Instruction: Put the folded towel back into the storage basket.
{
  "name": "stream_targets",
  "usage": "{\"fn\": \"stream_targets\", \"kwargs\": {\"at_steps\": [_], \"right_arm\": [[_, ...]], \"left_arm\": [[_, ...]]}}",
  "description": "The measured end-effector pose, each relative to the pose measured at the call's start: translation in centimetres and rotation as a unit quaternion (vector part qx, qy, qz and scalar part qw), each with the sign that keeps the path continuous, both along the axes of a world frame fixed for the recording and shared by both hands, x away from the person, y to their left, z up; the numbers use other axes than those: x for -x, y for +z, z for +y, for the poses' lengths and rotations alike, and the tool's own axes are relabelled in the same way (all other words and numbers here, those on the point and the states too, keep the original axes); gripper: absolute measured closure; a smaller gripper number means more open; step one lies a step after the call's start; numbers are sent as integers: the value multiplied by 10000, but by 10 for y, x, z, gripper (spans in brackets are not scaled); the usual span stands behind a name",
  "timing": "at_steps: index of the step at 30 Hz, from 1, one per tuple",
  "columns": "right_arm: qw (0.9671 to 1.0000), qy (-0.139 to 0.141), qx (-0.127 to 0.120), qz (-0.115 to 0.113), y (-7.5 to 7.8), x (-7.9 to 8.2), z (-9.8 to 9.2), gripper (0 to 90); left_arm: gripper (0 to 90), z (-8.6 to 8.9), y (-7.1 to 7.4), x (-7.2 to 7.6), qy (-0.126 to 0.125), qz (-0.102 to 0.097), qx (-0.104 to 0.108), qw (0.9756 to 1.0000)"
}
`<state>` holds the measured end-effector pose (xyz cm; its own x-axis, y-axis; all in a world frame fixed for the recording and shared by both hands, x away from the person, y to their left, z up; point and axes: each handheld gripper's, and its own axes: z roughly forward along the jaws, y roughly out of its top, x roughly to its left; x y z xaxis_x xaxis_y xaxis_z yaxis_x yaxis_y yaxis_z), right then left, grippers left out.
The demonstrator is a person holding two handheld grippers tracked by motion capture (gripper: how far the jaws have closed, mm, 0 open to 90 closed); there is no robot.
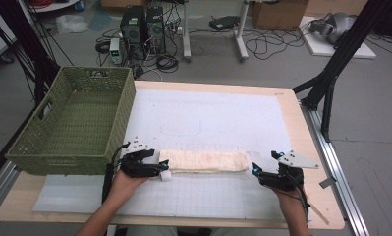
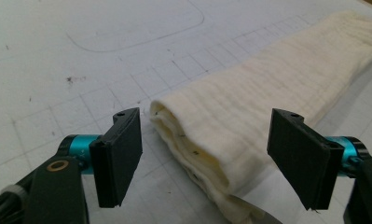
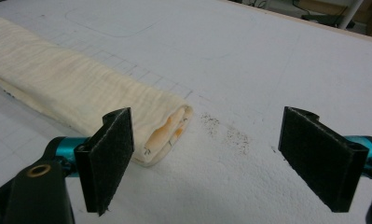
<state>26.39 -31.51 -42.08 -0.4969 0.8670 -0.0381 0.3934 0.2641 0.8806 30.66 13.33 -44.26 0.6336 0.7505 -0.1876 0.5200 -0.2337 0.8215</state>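
Flanking folded towel (image 1: 204,161) ends, left claw (image 1: 163,169) gaping, right claw (image 1: 255,170) apart

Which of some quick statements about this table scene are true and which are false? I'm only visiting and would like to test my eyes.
1. The folded cloth lies inside the green basket. False: it lies on the white mat, beside the basket.
2. The left gripper has open jaws. True.
3. The right gripper clamps the cloth. False: its jaws are open, with the cloth's end by one jaw.
4. The basket holds nothing. True.
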Motion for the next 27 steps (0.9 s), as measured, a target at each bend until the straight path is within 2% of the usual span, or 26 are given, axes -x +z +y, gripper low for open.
{"fn": "stream_targets", "kwargs": {"at_steps": [5,11,14,16,19,21,24,27], "right_arm": [[10000,47,28,20,-1,-1,1,176],[10000,53,17,36,-1,0,2,176],[10000,57,23,43,-1,-1,2,176],[10000,70,25,50,-1,-1,2,176],[10000,66,-6,61,-2,0,2,176],[9999,72,-18,71,-2,-1,2,176],[9999,97,11,59,-2,-1,2,176],[9999,106,6,87,-2,-1,3,176]], "left_arm": [[322,-3,-3,0,10,58,-233,9997],[376,-6,-7,1,-18,156,-371,9992],[403,-9,-7,4,-25,73,-531,9986],[429,-12,-5,7,-83,-30,-761,9971],[490,-17,-4,13,-78,-199,-940,9953],[522,-19,-4,15,-83,-191,-949,9953],[539,-18,-6,16,-20,-115,-811,9966],[599,-18,-7,17,-75,-81,-657,9978]]}}
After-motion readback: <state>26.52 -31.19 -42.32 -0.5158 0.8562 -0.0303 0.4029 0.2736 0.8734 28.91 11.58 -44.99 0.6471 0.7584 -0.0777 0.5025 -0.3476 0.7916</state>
